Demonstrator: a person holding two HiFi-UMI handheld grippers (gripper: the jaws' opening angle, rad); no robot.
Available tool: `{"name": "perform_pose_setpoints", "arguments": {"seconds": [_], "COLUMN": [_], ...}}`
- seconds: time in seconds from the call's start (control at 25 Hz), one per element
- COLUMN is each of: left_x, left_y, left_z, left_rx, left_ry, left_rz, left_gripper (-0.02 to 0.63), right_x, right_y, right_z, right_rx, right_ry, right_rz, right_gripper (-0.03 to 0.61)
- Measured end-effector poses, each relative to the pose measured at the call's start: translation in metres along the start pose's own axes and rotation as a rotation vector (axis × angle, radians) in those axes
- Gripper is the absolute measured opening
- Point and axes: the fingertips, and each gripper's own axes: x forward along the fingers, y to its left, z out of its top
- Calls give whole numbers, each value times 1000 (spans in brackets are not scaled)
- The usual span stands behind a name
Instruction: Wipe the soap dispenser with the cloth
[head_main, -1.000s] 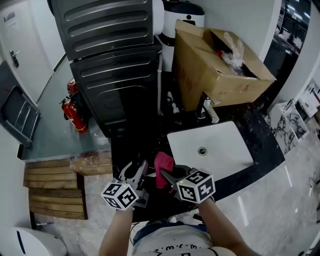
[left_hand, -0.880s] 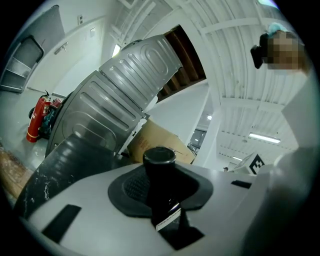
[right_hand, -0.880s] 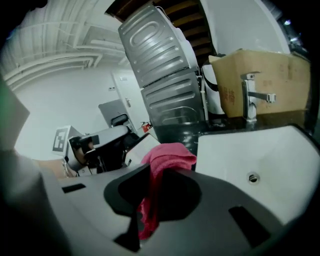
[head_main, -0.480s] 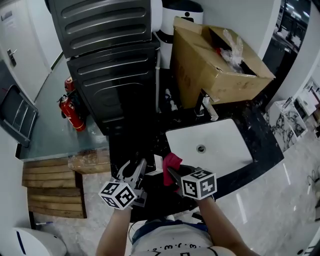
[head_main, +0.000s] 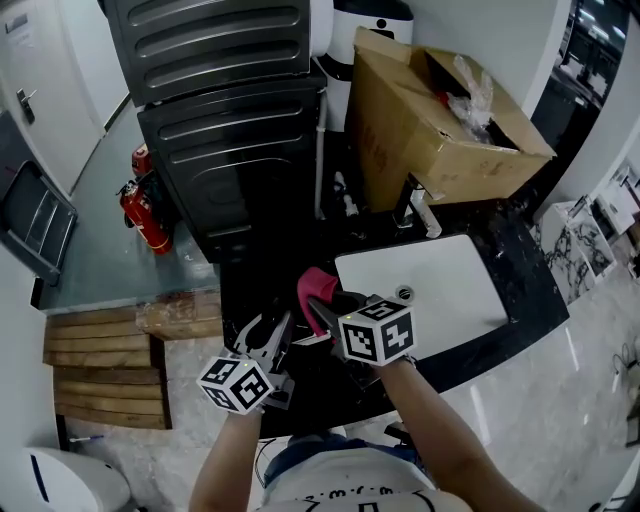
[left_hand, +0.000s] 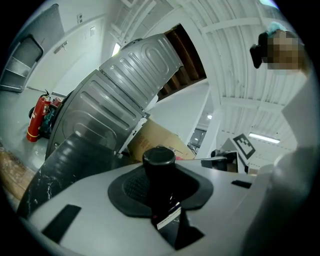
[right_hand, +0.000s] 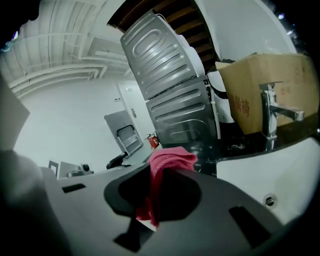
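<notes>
Pinching the dark, round-capped soap dispenser bottle (left_hand: 160, 182) over the black counter's (head_main: 525, 265) front edge, left of the white sink (head_main: 450, 290), the left tongs (head_main: 268, 345) are presenting it to the right tongs (head_main: 322, 308), which are clamping the pink cloth (head_main: 313, 285) just to its right.

A black, marble-veined counter (head_main: 530, 290) carries a white rectangular sink (head_main: 450, 300) with a chrome tap (head_main: 418, 212) behind it. An open cardboard box (head_main: 420, 130) sits just beyond the tap. To the left stand two dark ribbed metal casings (head_main: 225, 110) — possibly appliance backs. Past them lie a grey floor (head_main: 110, 270), a red fire extinguisher (head_main: 138, 212), wooden slats (head_main: 100, 365) and a white door (head_main: 40, 70) — pale glossy tiles (head_main: 560, 410) lie nearer.
</notes>
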Motion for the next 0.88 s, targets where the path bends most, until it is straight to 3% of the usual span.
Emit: {"name": "perform_pose_setpoints", "arguments": {"seconds": [0.2,0.52,0.64,0.88], "left_x": [-1,6,15,33], "left_y": [0,-7,-12,-28], "left_z": [0,-1,-2,-7], "left_rx": [-4,70,132,307], "left_ry": [-7,30,102,285], "left_rz": [4,-21,-97,-350], "left_gripper": [104,104,104,104], "right_x": [-4,-12,-25,-63], "right_y": [-32,-53,-60,-70], "right_z": [-20,-45,-52,-41], "right_rx": [109,36,35,98], "right_ry": [20,97,100,-57], "right_rz": [-76,-207,-266,-321], "right_gripper": [49,49,49,49]}}
